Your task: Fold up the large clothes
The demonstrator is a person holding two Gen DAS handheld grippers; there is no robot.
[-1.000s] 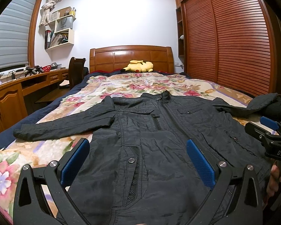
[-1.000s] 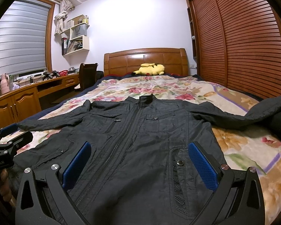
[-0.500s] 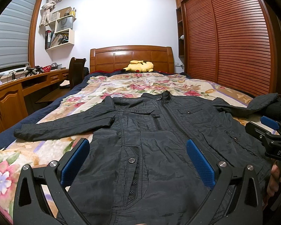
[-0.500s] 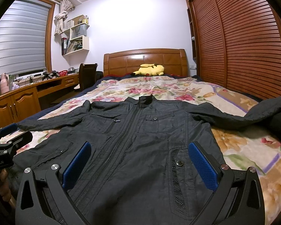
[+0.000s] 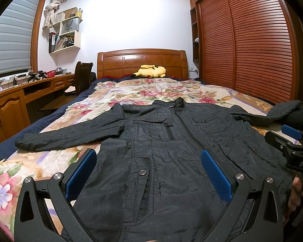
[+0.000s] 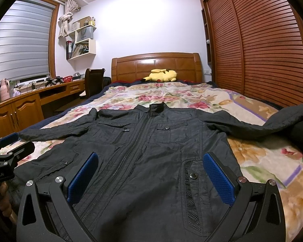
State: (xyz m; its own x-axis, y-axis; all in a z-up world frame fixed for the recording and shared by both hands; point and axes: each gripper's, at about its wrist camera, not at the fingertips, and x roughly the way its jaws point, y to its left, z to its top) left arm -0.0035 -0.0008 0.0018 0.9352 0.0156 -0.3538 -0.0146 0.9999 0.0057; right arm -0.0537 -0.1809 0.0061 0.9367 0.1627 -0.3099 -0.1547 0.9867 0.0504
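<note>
A black zip jacket (image 5: 171, 145) lies flat, front up, on the flowered bedspread (image 5: 143, 92), collar toward the headboard and both sleeves spread out. It also shows in the right wrist view (image 6: 151, 147). My left gripper (image 5: 148, 171) is open and empty, hovering over the jacket's lower left front. My right gripper (image 6: 149, 173) is open and empty over the lower right front. Each gripper shows at the edge of the other's view: the right one (image 5: 290, 139) and the left one (image 6: 10, 145). The jacket's hem is hidden below both views.
A yellow plush toy (image 5: 151, 72) lies by the wooden headboard (image 5: 141, 60). A wooden desk (image 5: 20, 100) and chair (image 5: 82, 76) stand along the left. Slatted wardrobe doors (image 5: 252, 46) line the right. A dark padded garment (image 6: 301, 129) lies at the bed's right edge.
</note>
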